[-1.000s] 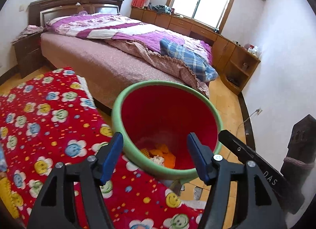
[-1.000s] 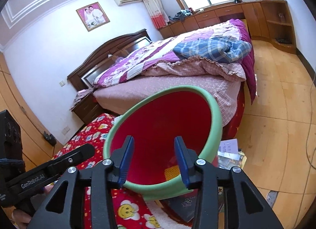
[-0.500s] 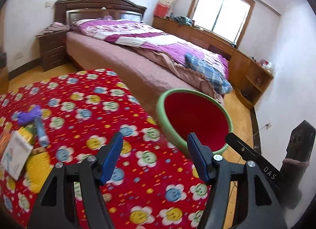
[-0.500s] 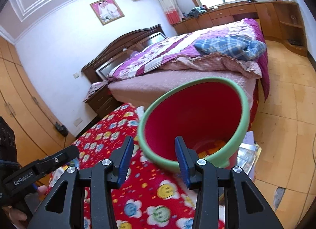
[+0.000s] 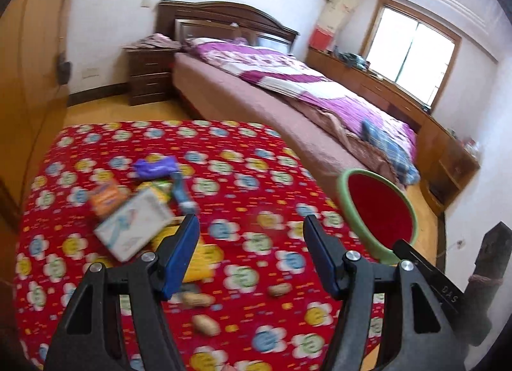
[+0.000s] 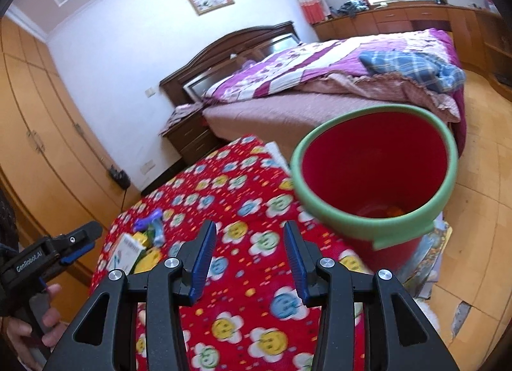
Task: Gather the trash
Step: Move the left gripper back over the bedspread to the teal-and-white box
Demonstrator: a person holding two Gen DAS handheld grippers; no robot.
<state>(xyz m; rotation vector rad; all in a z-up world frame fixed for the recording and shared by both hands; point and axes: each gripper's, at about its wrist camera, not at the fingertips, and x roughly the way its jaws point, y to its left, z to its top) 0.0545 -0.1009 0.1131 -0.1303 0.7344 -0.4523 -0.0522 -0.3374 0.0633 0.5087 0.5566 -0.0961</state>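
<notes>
A red bin with a green rim (image 5: 379,211) (image 6: 374,175) stands on the floor at the table's right edge, some orange scraps in its bottom. On the red flowered tablecloth (image 5: 243,179) lies a heap of trash: a white box (image 5: 134,227), an orange packet (image 5: 105,195), a purple wrapper (image 5: 155,166), a blue tube (image 5: 182,191) and a yellow packet (image 5: 201,255). Peanuts (image 5: 204,323) lie nearer me. My left gripper (image 5: 251,243) is open and empty above the cloth, right of the heap. My right gripper (image 6: 248,252) is open and empty, left of the bin.
A bed (image 5: 288,92) with a purple quilt runs behind the table. A nightstand (image 5: 150,76) stands at its head. Wooden wardrobes (image 6: 38,134) line the left wall. Papers (image 6: 428,255) lie on the floor beside the bin.
Both grippers have swung left, away from over the bin toward the table. The trash heap and peanuts have come into the left wrist view. Both grippers stay open.
</notes>
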